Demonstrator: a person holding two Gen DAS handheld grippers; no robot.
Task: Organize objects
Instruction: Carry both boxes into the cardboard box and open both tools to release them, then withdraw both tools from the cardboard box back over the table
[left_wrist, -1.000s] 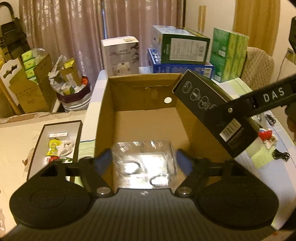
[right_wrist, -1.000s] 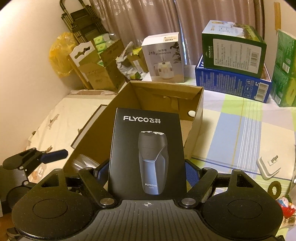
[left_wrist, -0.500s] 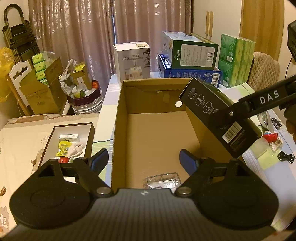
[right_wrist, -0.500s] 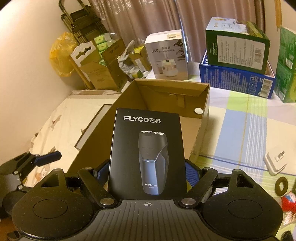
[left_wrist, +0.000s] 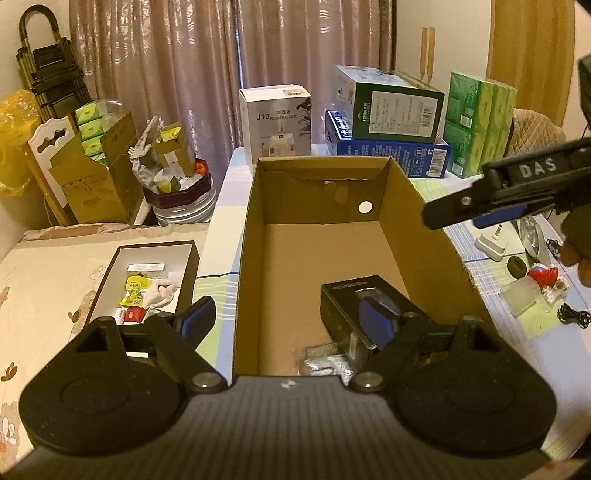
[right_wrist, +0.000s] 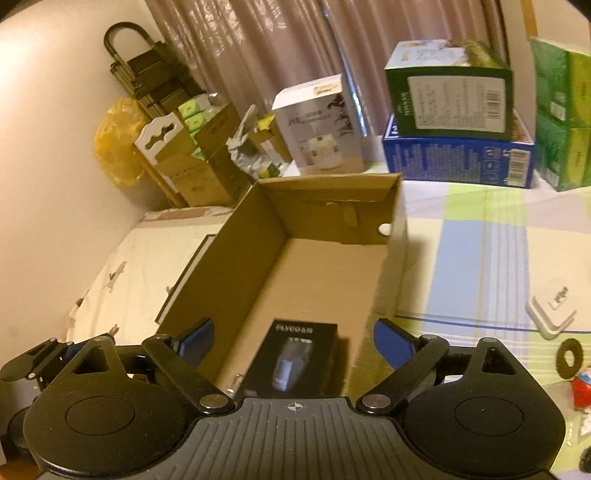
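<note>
- While the right gripper spreads its fingers, nothing is pinched between them; the black shaver box lies below, apart from them, on the floor of the open cardboard box.
- Left gripper stands wide open and empty over the box's near end.
- A crinkled clear packet lies touching the shaver box.
</note>
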